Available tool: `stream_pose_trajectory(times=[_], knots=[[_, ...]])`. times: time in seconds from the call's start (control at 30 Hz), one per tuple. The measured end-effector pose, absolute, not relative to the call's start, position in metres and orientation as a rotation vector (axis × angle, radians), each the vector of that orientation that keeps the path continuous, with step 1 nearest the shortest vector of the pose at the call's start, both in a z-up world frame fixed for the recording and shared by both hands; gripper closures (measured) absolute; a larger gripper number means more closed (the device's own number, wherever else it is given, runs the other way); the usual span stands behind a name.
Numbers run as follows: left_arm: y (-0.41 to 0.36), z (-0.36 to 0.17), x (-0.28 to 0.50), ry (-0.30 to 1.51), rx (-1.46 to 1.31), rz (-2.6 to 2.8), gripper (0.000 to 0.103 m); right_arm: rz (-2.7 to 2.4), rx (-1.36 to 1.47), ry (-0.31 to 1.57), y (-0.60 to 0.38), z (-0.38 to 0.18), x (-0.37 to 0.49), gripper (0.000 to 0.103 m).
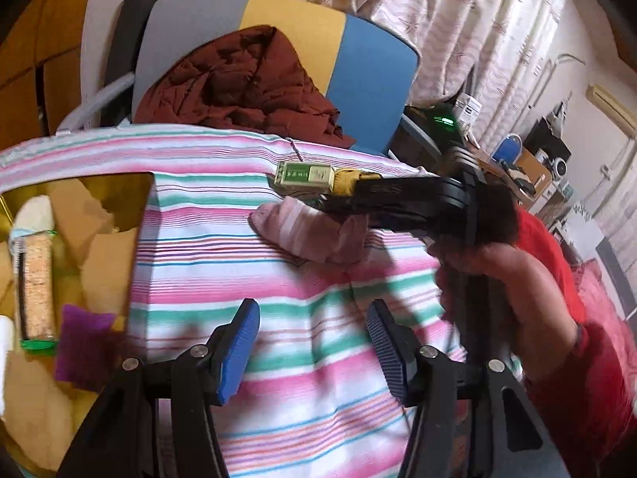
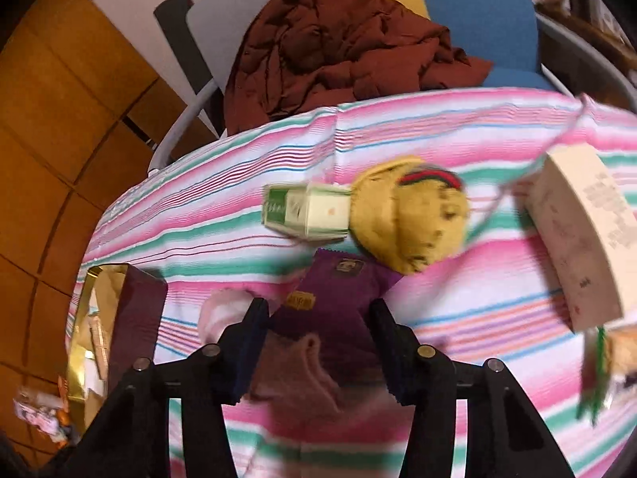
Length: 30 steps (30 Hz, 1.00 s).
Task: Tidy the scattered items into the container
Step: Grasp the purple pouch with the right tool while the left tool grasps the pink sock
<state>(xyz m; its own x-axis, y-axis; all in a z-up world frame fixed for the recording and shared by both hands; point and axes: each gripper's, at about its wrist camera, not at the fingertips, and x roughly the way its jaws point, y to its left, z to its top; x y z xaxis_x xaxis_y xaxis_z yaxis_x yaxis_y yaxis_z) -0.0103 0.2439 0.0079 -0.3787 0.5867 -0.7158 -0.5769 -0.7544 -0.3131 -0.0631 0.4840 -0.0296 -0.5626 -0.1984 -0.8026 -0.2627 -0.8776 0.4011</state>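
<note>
The right claw is seen lowered over a purple sachet and a pink sock, both lying between its fingers. The gap has narrowed to about the sachet's width, but whether the pads press on it cannot be told through the blur. The sachet is probably the piece being taken, since it lies uppermost and centred.

The left claw is held about half open and empty above bare striped tablecloth, apparently kept clear so the other hand can work. In its view the right claw is seen side on, gripped by a hand in a red sleeve.

Beyond the sachet lie a green-and-white box and a yellow soft toy, touching each other. A pale carton stands well apart at the right.

The container, gold-lined and already holding several pieces, sits at the table's left edge. The cloth between it and the sachet lies open. The table's far edge, with a chair and brown cloth just behind, should be avoided.
</note>
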Motion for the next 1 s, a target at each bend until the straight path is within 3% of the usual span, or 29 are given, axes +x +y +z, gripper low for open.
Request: stream_pose_trajectory(times=[0.23, 0.57, 0.77, 1.0], knots=[[0.281, -0.005, -0.043, -0.066, -1.222, 2.149, 0.041, 2.507, -1.479, 0.913, 0.515, -0.035, -0.045, 0.051], [0.306, -0.024, -0.083, -0.231, -1.329, 2.213, 0.039, 2.467, -1.480, 0.753, 0.525, -0.031, -0.042, 0.051], [0.329, -0.035, -0.102, -0.120, -1.389, 2.273, 0.036, 2.464, -1.486, 0.787, 0.532, -0.033, -0.040, 0.050], [0.325, -0.054, -0.109, -0.165, -1.377, 2.255, 0.037, 2.444, -1.520, 0.841, 0.533, -0.043, -0.042, 0.049]])
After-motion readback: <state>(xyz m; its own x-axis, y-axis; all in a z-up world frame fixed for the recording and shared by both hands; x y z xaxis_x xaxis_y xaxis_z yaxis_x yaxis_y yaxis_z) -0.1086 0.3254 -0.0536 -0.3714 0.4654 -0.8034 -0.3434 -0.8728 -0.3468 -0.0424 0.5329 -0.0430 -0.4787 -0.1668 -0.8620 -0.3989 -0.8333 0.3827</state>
